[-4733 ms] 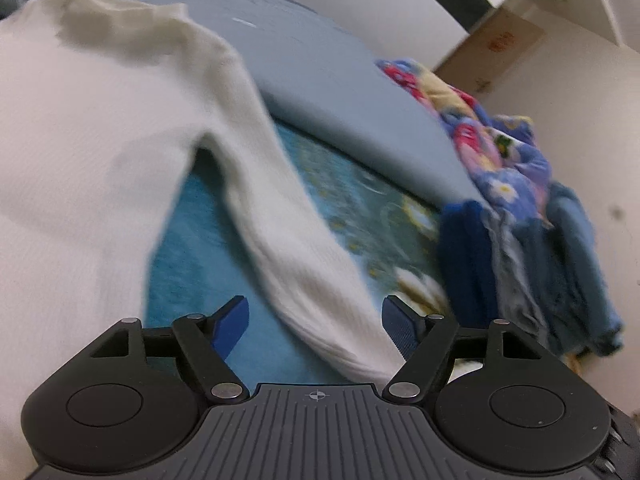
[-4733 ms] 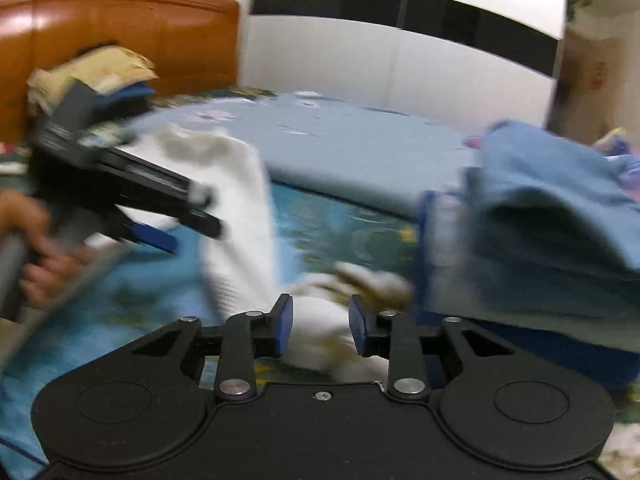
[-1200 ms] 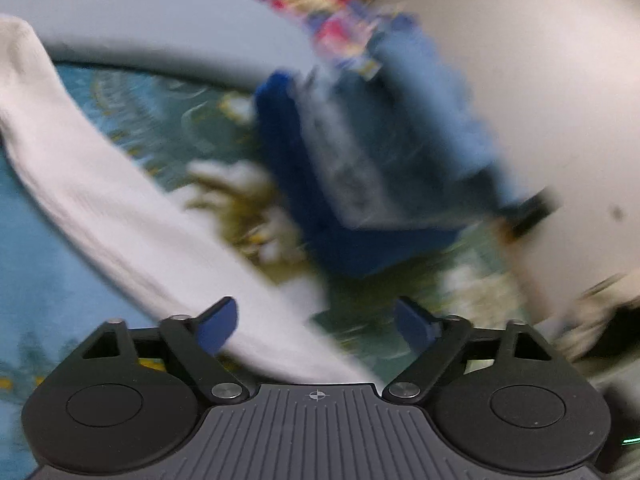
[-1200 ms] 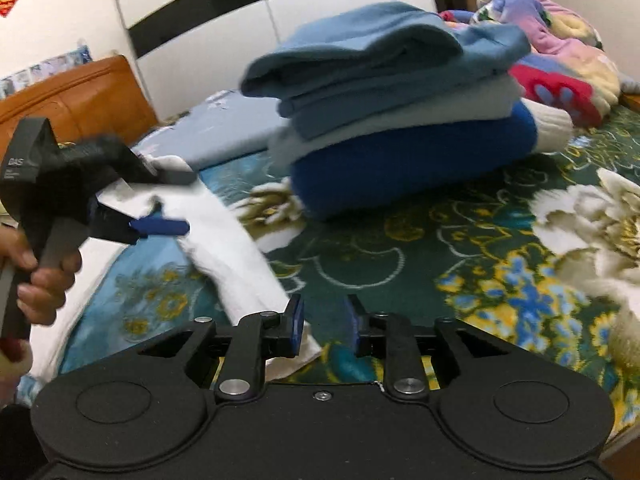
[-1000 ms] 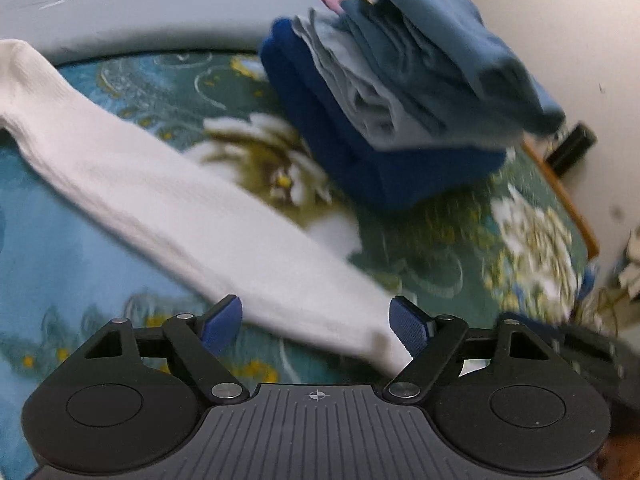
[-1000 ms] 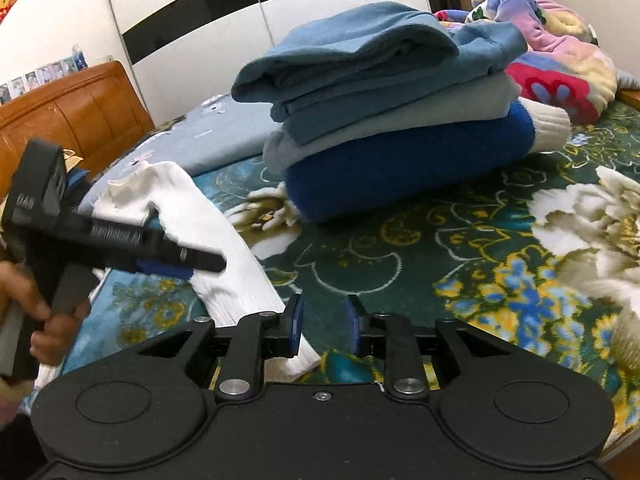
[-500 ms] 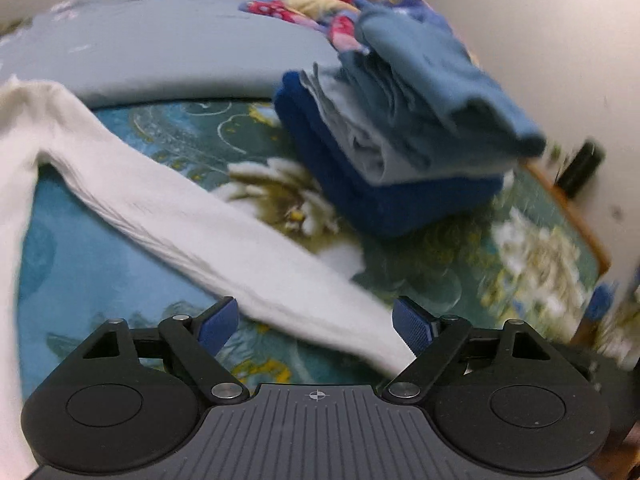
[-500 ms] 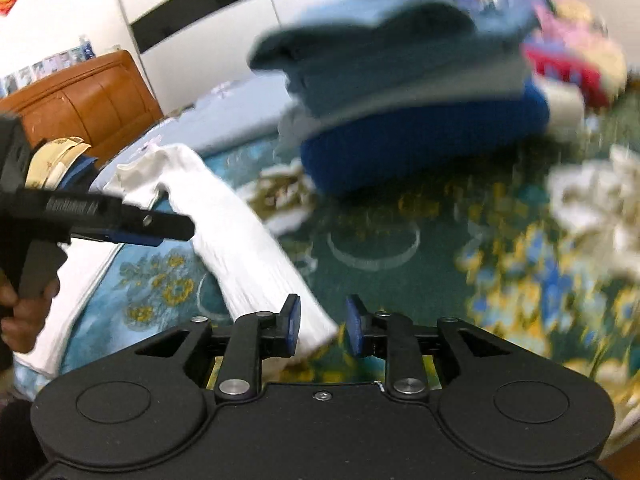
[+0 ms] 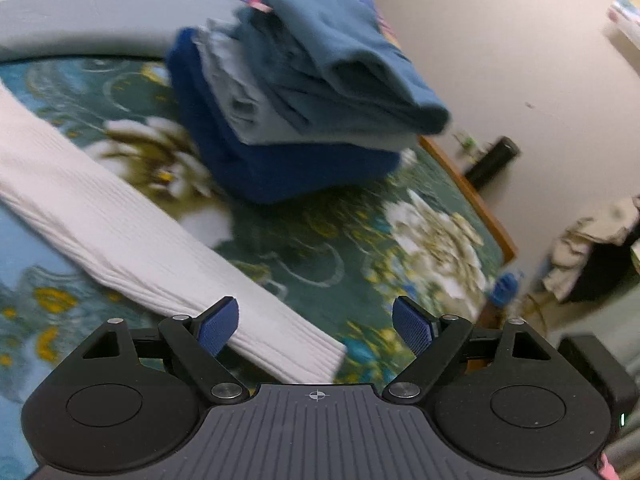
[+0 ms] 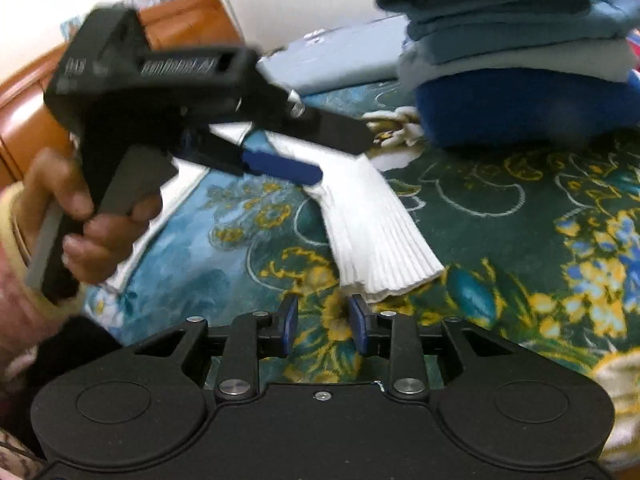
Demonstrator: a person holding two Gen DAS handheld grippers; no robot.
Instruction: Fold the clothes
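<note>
Lying across the floral bedspread (image 10: 520, 208), the white ribbed sleeve (image 9: 120, 240) ran from the far left of the bed toward its near edge, and its cuff (image 10: 384, 264) ended just beyond the tips of the right gripper (image 10: 322, 326). That gripper's jaws stood narrow; they had just been opening a little, with only the patterned cover showing in the gap between them, and the cuff lay apart from both pads. The left gripper (image 9: 316, 326) hung over the sleeve with its jaws wide; the cloth passed under its left finger and the cuff end lay between the two fingers, but neither pad pressed on it. In the right wrist view a hand (image 10: 84, 220) held the handle of that left gripper, whose blue-tipped fingers reached out above the sleeve. Further back on the bed, well apart from the cuff, stood a stack of folded clothes (image 9: 288, 92): a dark blue piece at the bottom, a pale grey one on it and teal ones on top. A wooden headboard (image 10: 188, 20) showed behind the hand.
</note>
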